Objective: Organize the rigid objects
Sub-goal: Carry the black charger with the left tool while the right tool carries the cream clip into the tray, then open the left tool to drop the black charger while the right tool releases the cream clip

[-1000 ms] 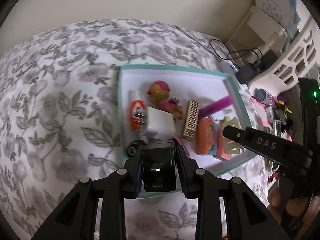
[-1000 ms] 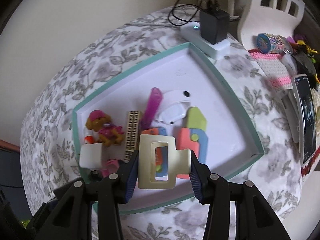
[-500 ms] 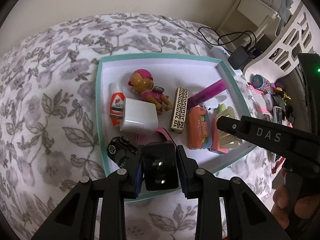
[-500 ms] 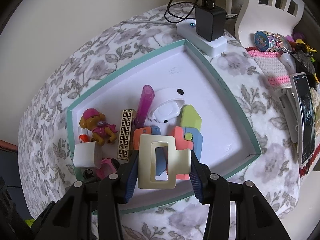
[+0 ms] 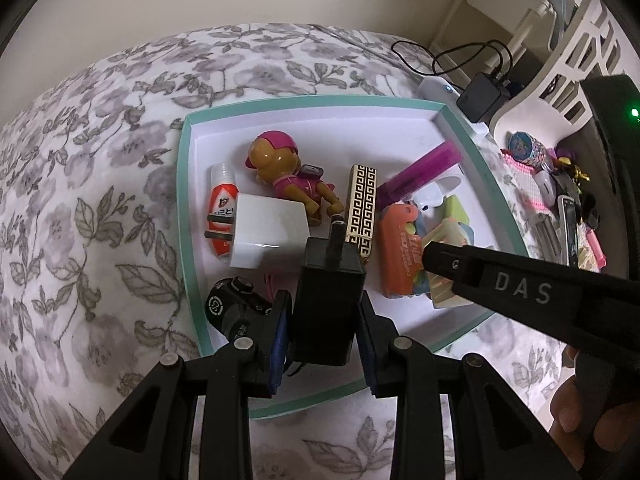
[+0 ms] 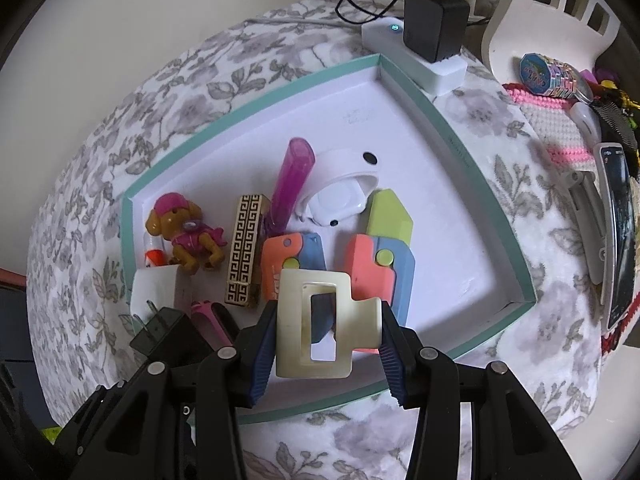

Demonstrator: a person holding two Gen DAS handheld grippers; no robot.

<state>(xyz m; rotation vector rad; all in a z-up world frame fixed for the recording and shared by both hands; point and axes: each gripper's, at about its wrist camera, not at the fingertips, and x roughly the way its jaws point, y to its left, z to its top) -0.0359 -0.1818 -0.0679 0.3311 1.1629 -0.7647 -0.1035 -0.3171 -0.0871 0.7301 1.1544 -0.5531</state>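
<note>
A shallow white tray with a teal rim lies on a floral cloth. In it lie a toy dog, a white plug adapter, a gold patterned bar, a purple tube, coloured folding pieces and a black round object. My left gripper is shut on a black plug adapter over the tray's near edge. My right gripper is shut on a cream hair clip above the tray's near side.
A white power strip with a black charger and cable sits just past the tray's far corner. Right of the tray lie a pink knitted mat, a phone and small trinkets. A white chair stands behind.
My left gripper has come down and forward over the tray with the black adapter, which now tilts prongs-forward. My right gripper has lowered the hair clip closer to the tray.
</note>
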